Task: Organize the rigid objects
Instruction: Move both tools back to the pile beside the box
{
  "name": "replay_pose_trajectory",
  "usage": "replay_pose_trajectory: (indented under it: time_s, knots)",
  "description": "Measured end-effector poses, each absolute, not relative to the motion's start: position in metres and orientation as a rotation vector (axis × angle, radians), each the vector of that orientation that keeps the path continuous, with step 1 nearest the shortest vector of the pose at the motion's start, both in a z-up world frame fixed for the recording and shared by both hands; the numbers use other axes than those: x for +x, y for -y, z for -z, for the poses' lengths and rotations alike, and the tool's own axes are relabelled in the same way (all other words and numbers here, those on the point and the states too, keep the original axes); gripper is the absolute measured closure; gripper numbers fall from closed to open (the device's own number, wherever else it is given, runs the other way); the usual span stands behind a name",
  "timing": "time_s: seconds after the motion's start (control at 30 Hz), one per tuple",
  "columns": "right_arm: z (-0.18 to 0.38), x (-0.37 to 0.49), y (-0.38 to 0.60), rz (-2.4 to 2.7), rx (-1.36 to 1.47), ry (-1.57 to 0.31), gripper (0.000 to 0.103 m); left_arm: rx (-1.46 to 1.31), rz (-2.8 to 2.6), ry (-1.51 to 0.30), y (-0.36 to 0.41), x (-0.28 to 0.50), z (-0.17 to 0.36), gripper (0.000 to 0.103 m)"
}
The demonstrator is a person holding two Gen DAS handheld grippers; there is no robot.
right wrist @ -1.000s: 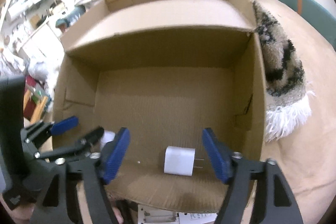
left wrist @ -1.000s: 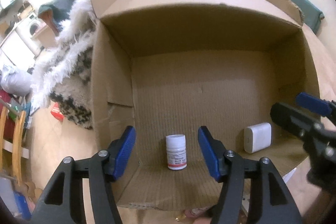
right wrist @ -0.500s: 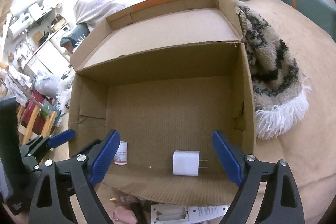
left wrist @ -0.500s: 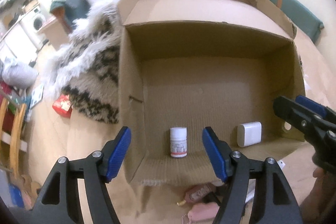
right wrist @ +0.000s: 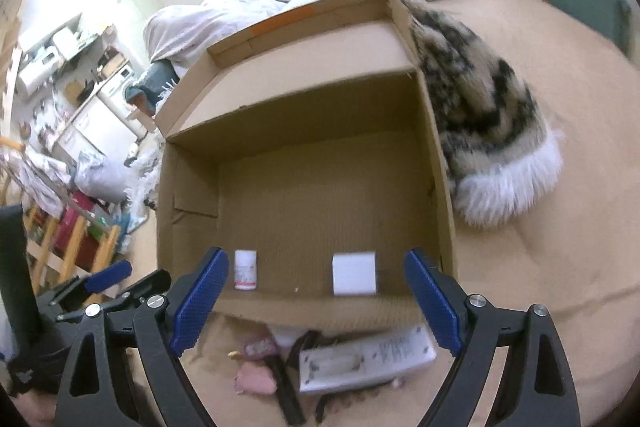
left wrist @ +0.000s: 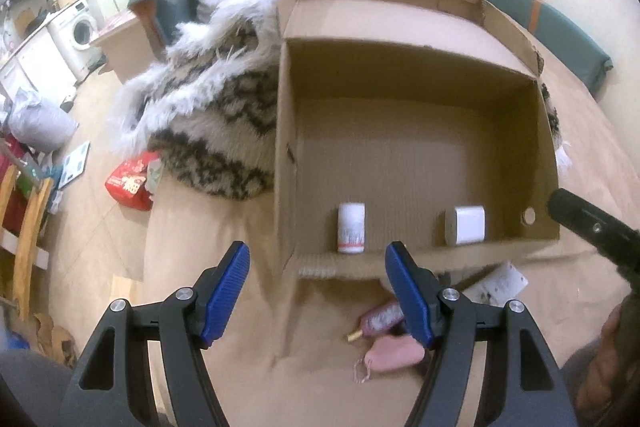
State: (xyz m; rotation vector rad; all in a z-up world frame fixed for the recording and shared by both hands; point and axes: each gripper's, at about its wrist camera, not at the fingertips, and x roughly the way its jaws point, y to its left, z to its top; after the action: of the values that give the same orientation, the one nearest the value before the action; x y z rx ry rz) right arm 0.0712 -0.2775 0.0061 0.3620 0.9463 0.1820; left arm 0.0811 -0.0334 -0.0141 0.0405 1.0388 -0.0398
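An open cardboard box lies on the tan surface. Inside, near its front edge, a white pill bottle stands upright at the left and a white charger cube sits at the right. My left gripper is open and empty, in front of the box and apart from it. My right gripper is open and empty, just before the box's front flap. The left gripper also shows at the right wrist view's left edge.
A pink pouch and a speckled pink item lie before the box, beside a white flat package. A fluffy patterned blanket lies against the box. A red packet lies left.
Both grippers have pulled back out of the box, open and empty. The bottle and charger stay where they stood inside. More of the items in front of the box now show.
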Motion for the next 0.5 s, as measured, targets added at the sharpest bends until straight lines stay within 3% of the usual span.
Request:
replay_pose_trajectory:
  time_s: [0.5]
  knots:
    - [0.032,0.017,0.293,-0.11,0.469,-1.092,0.008,-0.055,0.103,-1.26,0.028,0.05,0.078,0.035]
